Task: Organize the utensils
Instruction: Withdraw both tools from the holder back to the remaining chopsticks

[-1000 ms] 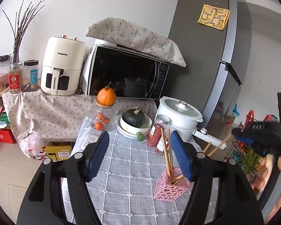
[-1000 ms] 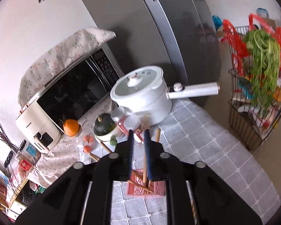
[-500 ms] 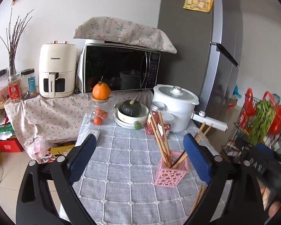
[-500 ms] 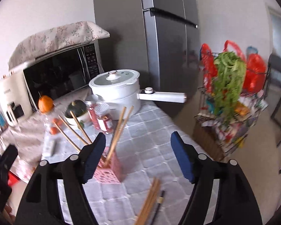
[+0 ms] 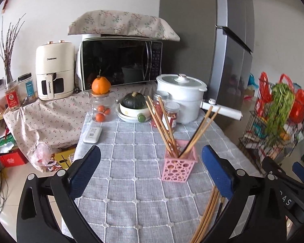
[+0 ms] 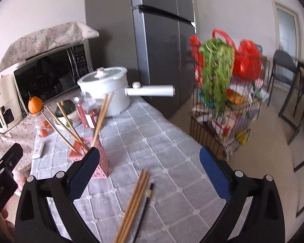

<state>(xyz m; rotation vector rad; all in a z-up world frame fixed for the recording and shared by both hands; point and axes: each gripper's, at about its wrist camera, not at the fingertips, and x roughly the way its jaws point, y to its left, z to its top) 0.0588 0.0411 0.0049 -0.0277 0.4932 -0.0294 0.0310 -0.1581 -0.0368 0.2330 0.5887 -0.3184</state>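
Observation:
A pink perforated holder [image 5: 179, 167] stands on the grey checked tablecloth [image 5: 131, 182] with several wooden chopsticks [image 5: 162, 125] leaning out of it; it also shows in the right wrist view [image 6: 101, 162]. More wooden chopsticks [image 6: 134, 200] and a black pencil [image 6: 145, 206] lie loose on the cloth near the front, also in the left wrist view [image 5: 206, 214]. My left gripper [image 5: 151, 168] is open and empty, held back from the holder. My right gripper [image 6: 150, 172] is open and empty above the loose chopsticks.
At the back stand a white pot with a long handle [image 5: 182, 97], spice jars [image 5: 172, 113], a squash in bowls [image 5: 133, 105], a fruit jar [image 5: 101, 109], a microwave [image 5: 121, 62] and an air fryer [image 5: 54, 73]. A remote [image 5: 92, 134] lies left. A wire rack with greens [image 6: 223, 101] stands right.
Both grippers have opened wide and pulled back from the holder. The right gripper let go of chopsticks that now stand in the holder. The loose chopsticks have come into view.

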